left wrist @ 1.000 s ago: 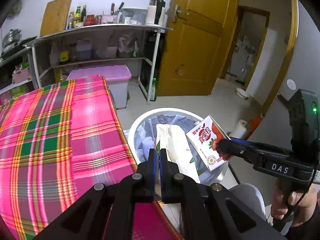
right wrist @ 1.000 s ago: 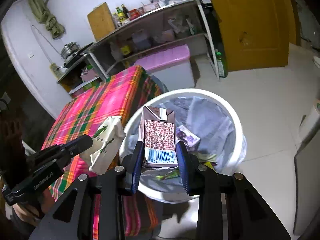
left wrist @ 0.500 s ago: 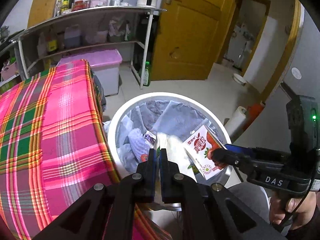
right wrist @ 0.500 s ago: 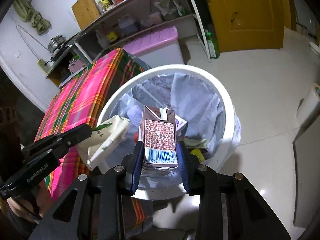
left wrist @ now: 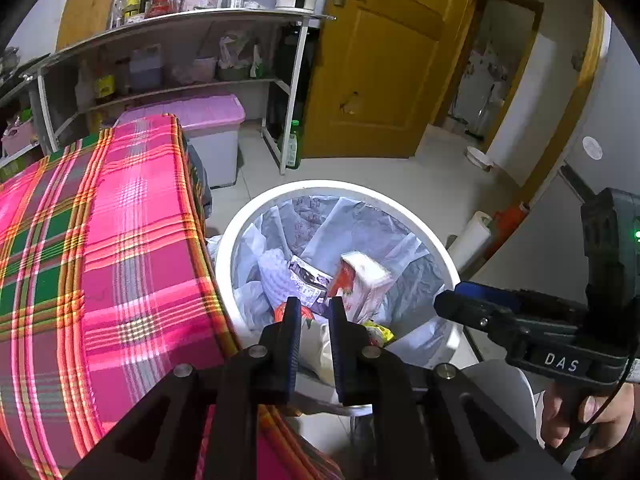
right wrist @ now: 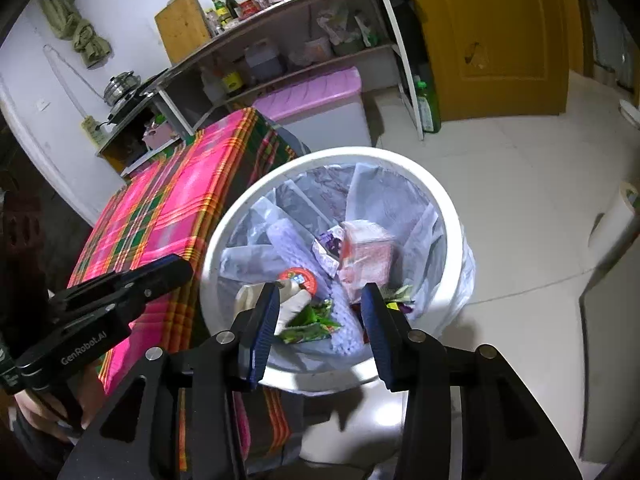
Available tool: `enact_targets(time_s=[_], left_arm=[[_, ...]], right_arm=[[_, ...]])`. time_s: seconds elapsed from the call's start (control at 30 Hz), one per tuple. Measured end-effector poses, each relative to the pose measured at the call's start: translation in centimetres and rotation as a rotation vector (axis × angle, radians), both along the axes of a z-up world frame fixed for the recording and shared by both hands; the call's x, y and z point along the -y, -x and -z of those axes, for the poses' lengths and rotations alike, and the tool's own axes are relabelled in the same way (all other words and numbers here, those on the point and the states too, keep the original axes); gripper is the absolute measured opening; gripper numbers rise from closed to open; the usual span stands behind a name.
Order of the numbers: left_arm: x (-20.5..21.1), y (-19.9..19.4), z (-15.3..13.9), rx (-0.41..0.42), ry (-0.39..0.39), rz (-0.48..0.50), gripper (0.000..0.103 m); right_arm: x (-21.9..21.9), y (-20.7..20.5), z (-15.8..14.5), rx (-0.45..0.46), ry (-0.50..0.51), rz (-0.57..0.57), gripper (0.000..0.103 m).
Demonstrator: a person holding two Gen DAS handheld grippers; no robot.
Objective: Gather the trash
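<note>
- Left tongs (left wrist: 314, 320) hung over the near rim of the white bin (left wrist: 400, 210), spread a little, nothing pinched between them.
- Right tongs (right wrist: 320, 312) spread wide above the same bin, empty.
- Red-and-white carton (right wrist: 366, 258) lay blurred inside the bin at about 1 o'clock from the bin's centre, apart from both tongs.
- White paper bag (right wrist: 290, 300) sat low in the bin near 7 o'clock, beside a green wrapper (right wrist: 312, 322) and a round red lid (right wrist: 298, 278).
- Seemingly done with this drop; no more trash visible on the plaid desk (left wrist: 120, 240) at 9 o'clock in the left view.
- Risk, judged: loose liner (right wrist: 384, 196) could snag on a tong tip on the way out and tip the bin.
- Risk, judged: the two tongs were close together over the rim and could knock each other on pulling back.
</note>
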State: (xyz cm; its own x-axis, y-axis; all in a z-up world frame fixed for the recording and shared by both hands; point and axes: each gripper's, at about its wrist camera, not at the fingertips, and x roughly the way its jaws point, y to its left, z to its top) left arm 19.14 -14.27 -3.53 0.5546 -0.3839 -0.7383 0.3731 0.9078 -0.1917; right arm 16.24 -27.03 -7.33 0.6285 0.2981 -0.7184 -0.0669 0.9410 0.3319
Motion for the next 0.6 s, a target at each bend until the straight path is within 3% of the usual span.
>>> enact_targets(time_s=[0.6], left_arm=[[-2.6,7.8,-4.4,0.136,0.045,-0.042,0.013]], right_arm=[[-3.7,6.3,-4.9,0.158,0.100,-0.055,0.044]])
